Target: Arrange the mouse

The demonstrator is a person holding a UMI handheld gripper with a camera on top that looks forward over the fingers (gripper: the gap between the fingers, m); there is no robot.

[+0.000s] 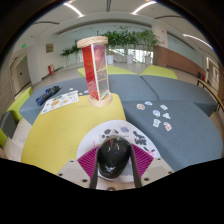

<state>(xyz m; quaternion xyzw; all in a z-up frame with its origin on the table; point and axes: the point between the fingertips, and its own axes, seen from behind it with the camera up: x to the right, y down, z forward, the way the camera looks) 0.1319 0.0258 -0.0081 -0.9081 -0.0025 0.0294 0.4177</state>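
Observation:
A black computer mouse (113,156) sits between my gripper's (113,150) two fingers, its front pointing away from me. Both magenta pads (87,160) press against its sides, so the gripper is shut on it. Under and just ahead of the mouse lies a white round mat (103,131) with small dark markings, resting where the yellow table (60,130) meets the grey-blue table (185,130). The mouse's underside is hidden, so I cannot tell whether it touches the mat.
A tall clear display box (95,68) with red contents stands beyond the fingers. Several small cards (155,112) lie scattered on the grey-blue table to the right. Papers (62,99) and a dark object (47,95) lie at the far left.

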